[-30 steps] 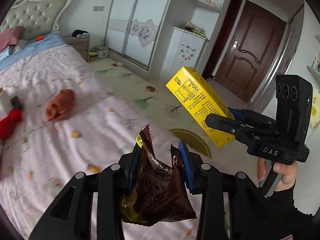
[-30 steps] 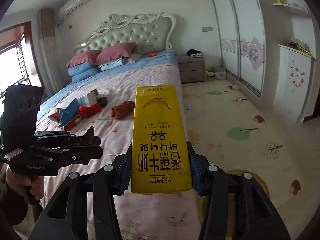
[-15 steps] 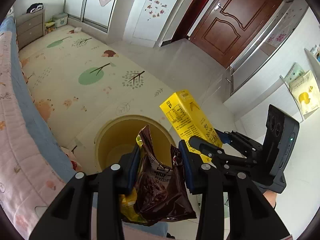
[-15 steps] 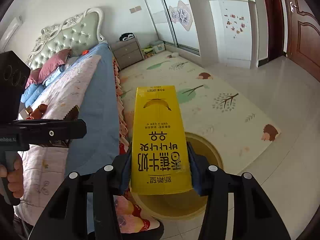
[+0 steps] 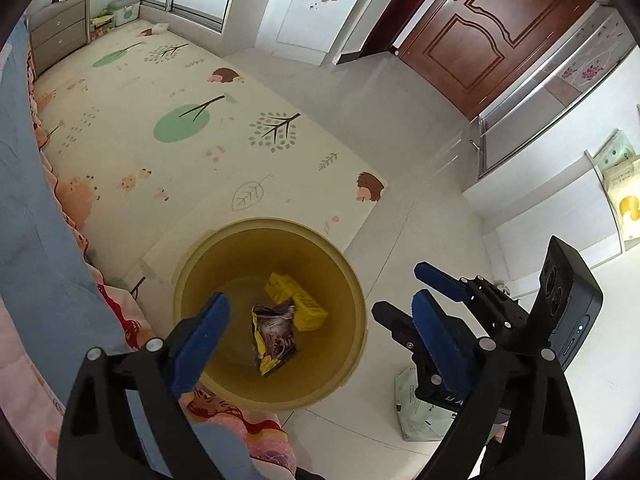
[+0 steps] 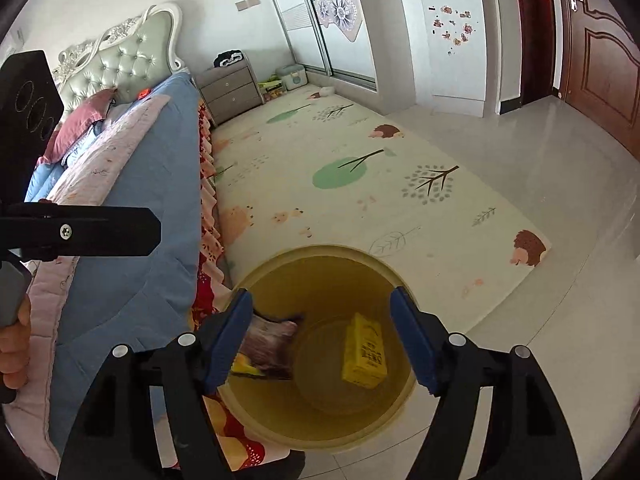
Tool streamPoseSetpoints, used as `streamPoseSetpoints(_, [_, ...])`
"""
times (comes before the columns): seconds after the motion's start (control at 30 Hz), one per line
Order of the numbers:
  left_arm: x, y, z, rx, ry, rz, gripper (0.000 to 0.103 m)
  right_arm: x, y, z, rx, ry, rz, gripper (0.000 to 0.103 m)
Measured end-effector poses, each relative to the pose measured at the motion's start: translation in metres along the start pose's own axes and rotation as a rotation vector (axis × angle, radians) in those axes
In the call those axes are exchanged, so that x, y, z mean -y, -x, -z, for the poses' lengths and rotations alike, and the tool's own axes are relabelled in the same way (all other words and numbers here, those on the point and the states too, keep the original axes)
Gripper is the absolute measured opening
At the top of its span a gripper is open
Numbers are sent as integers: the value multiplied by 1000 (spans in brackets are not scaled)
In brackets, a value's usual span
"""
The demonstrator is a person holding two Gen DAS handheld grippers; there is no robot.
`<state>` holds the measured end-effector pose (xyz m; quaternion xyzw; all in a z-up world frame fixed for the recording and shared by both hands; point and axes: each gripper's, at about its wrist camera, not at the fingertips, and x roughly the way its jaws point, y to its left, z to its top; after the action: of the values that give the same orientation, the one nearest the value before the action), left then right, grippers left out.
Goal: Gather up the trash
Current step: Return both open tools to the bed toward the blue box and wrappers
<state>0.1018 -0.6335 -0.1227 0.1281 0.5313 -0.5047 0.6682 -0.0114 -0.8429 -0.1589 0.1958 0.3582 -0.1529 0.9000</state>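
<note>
Yellow carton [image 5: 297, 301] and brown wrapper [image 5: 275, 334] already lie in the bin [image 5: 360, 300], both grippers' jaws having just opened, empty; more trash may remain elsewhere.

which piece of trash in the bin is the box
The yellow carton, a rigid rectangular box lying in the bin. The other piece, the brown wrapper, is a crumpled foil bag.

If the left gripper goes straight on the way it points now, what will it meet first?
Likely the brown wrapper lying in the yellow bin. The left gripper is open and empty, aimed down into the bin's mouth, with nothing between. Depth is hard to judge; the yellow carton lies just beside it.
</note>
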Motion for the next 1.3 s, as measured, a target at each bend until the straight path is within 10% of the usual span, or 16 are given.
streamPoseSetpoints(0.67, [1,121,45,240,-59,-104,92,-70,73,-17,101,80,-82,68])
streamPoseSetpoints(1.3, [-108,296,178,519,89,-410,93,-285,99,-7,198,352,-334,68])
